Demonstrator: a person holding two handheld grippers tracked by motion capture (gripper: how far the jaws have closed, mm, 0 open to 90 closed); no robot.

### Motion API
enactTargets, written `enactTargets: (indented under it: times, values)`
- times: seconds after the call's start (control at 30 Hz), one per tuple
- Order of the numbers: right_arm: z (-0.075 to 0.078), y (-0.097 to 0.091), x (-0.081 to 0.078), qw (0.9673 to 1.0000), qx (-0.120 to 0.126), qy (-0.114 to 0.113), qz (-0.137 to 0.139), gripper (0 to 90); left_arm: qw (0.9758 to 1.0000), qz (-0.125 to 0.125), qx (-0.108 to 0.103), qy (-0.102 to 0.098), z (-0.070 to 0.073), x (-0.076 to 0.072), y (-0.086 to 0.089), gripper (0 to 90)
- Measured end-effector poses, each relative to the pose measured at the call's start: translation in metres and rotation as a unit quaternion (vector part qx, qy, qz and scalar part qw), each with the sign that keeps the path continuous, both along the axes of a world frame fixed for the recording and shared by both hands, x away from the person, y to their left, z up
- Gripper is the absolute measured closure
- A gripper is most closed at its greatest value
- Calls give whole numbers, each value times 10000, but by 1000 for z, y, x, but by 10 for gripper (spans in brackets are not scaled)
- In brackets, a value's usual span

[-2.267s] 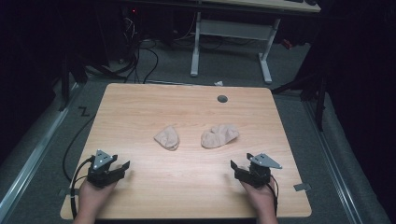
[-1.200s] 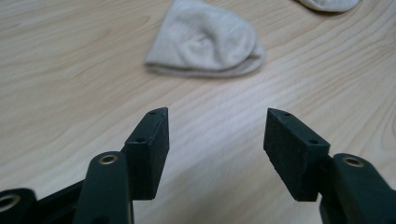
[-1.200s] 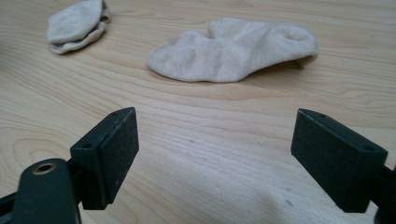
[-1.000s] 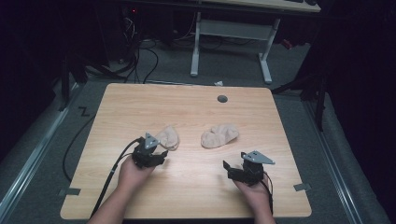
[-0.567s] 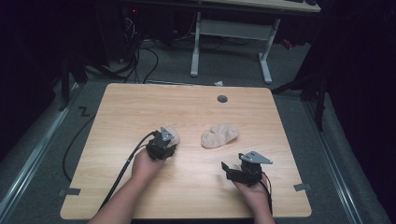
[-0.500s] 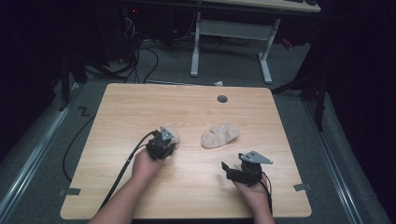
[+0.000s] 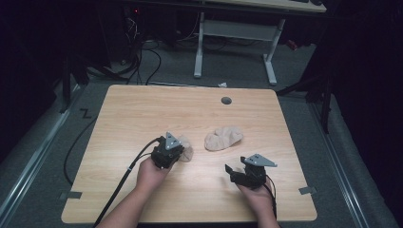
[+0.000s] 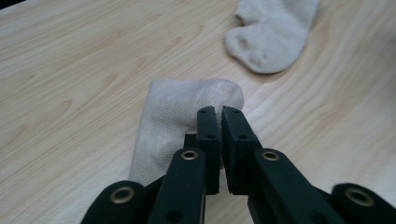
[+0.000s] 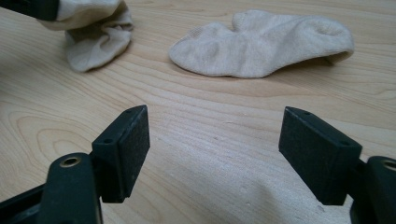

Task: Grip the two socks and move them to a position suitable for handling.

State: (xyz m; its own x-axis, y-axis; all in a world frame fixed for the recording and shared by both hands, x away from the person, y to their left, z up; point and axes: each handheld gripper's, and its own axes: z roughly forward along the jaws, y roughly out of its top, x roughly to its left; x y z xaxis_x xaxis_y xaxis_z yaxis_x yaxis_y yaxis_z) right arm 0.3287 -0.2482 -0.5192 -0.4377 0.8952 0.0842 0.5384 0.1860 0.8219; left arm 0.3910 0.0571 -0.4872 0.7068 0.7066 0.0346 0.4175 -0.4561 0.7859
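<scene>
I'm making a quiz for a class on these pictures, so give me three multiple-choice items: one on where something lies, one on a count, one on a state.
1. Where does the free sock lie relative to the held sock, seen from the high view?
A. To its right
B. To its left
C. Under it

2. How many socks are on the table?
A. One
B. Two
C. Four

3. How does the left hand-held gripper stand?
A. Wide open above bare wood
B. Lying on its side
C. Closed on a sock

Key: 1 A, the free sock sits toward the table's right of the held one. 2 B, two beige socks show in the high view. 3 C, the jaws are pinched together on the fabric, while the right hand-held gripper is open with only wood between its jaws.
</scene>
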Motion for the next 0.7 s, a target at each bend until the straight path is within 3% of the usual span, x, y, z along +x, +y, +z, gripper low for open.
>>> enactTargets:
  times: [0.4,0.7]
  values:
    - [-1,3,-1,10000,18,42,57,302,9985,-303,-433,146,6,-33,-1,861]
    - [-2,10,-2,9998,16,-36,212,369,9976,-442,-519,124,9,-50,-5,859]
